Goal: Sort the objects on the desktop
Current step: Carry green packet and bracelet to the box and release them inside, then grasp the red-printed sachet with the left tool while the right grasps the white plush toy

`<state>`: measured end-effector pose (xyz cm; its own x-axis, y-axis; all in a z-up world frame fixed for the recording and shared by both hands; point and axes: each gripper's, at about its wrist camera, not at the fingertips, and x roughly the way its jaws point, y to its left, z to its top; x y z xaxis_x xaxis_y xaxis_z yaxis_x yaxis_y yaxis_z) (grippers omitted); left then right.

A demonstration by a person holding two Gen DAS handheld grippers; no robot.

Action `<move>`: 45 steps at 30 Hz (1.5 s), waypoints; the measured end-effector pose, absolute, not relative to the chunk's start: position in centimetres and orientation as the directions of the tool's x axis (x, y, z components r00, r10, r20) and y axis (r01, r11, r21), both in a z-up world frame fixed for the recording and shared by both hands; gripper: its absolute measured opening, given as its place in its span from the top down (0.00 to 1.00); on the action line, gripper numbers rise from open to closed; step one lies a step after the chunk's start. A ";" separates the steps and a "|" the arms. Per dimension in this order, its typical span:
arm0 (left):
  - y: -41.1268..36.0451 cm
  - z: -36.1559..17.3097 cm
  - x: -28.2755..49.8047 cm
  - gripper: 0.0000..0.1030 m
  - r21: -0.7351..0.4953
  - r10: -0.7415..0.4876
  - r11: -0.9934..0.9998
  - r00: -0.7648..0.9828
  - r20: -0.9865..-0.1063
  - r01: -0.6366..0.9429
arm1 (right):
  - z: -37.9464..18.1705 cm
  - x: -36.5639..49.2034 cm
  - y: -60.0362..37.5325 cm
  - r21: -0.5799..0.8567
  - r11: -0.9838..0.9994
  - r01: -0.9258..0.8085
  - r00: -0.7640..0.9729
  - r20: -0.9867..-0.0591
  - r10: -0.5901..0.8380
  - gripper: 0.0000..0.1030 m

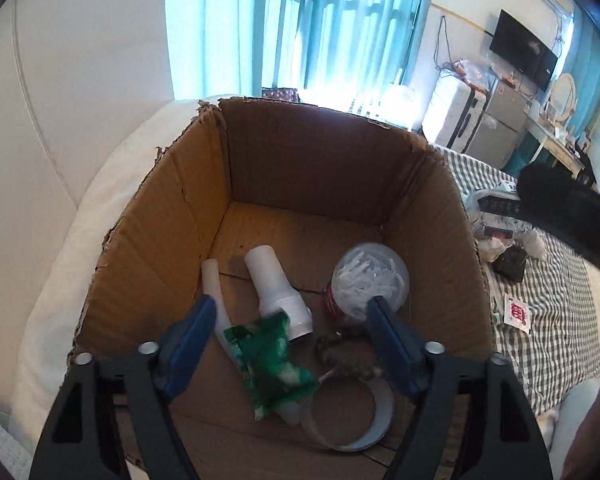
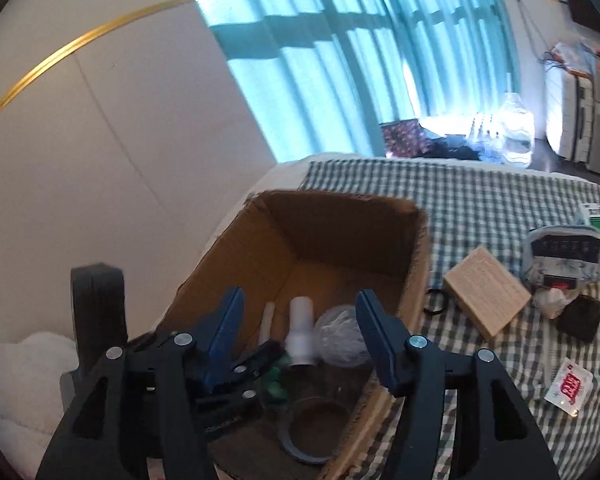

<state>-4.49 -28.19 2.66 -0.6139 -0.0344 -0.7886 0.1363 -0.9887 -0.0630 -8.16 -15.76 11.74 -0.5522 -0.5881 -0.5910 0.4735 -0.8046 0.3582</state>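
Brown cardboard box holds a green crumpled packet; left claw and right claw both hang spread, holding nothing.

Right claw spread wide, blue fingers apart, nothing between them, hovering over an open cardboard box. Inside the box: a white bottle lying beside a thin white tube, a clear lidded cup, a green packet partly hidden, a roll of tape at the near end. Left claw visible low in the box, dark, state unclear. On the checked bedspread right of the box: a black ring just beside the box wall, a tan flat box, a patterned pouch, a dark lump, a red-and-white sachet. Teal curtains behind.
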 end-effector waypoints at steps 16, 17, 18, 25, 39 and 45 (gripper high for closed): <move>-13.6 10.6 -0.9 0.06 0.092 -0.015 -0.993 -0.714 -0.700 -0.069 | 17.0 -4.6 1.1 0.234 -0.935 0.268 -0.776 -0.522 -0.353 0.37; -12.3 10.8 -0.6 0.06 0.095 -0.009 -0.992 -0.721 -0.692 -0.079 | 17.2 -4.4 2.0 0.225 -0.940 0.255 -0.789 -0.513 -0.337 0.35; -11.2 11.0 -0.5 0.06 0.096 -0.001 -0.991 -0.724 -0.689 -0.090 | 17.6 -4.0 3.2 0.214 -0.947 0.240 -0.806 -0.499 -0.317 0.34; -4.4 9.6 -0.5 0.05 0.066 0.083 -0.982 -0.712 -0.697 -0.179 | 18.2 -2.5 10.6 0.195 -0.972 0.134 -0.864 -0.457 -0.211 0.28; 4.5 1.5 -5.2 0.05 -0.019 0.135 -0.981 -0.618 -0.775 -0.191 | 10.5 -4.4 17.5 0.148 -0.987 0.060 -0.844 -0.521 -0.130 0.28; 5.8 -3.8 -8.6 0.05 -0.030 0.125 -0.985 -0.575 -0.808 -0.171 | 5.6 -7.2 19.8 0.186 -0.982 0.032 -0.794 -0.592 -0.138 0.28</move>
<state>-8.61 5.77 -3.80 -0.5754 0.1247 -0.8083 -0.1713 -0.9848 -0.0300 -7.25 19.78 5.65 -0.7944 -0.1383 -0.5915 0.0322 -0.9820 0.1864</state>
